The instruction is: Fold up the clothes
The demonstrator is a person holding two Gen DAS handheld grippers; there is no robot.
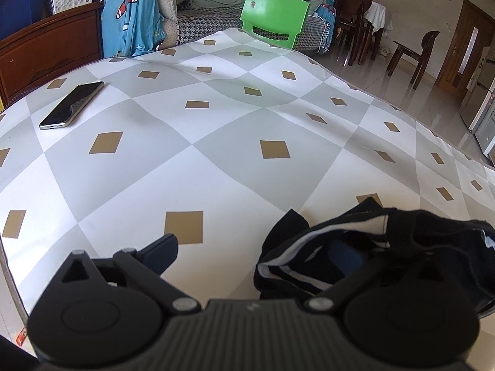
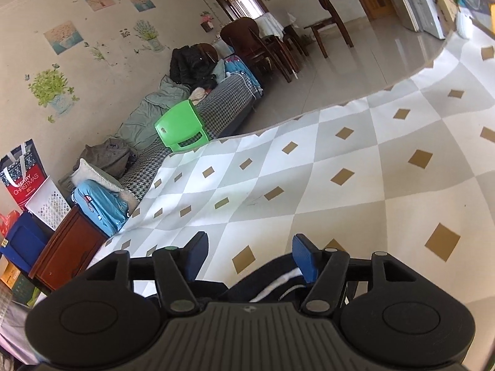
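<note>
One black garment [image 1: 355, 247] lies at the near edge of the table [image 1: 216, 142].
Left gripper [image 1: 253, 250] and right gripper [image 2: 250, 253] both stand open; one phone [image 1: 71, 105] lies far left.

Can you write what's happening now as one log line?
left tongs: open | right tongs: open | garment: on table, unfolded

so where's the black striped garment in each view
Left wrist: the garment lies bunched at lower right on the checked cloth, draped over the right side of the open jaws.
Right wrist: only a bit of it shows at bottom centre, between the jaws, against the right-hand one.
Shared landmark: the green chair, top centre in the left view, left of centre in the right view.
</note>
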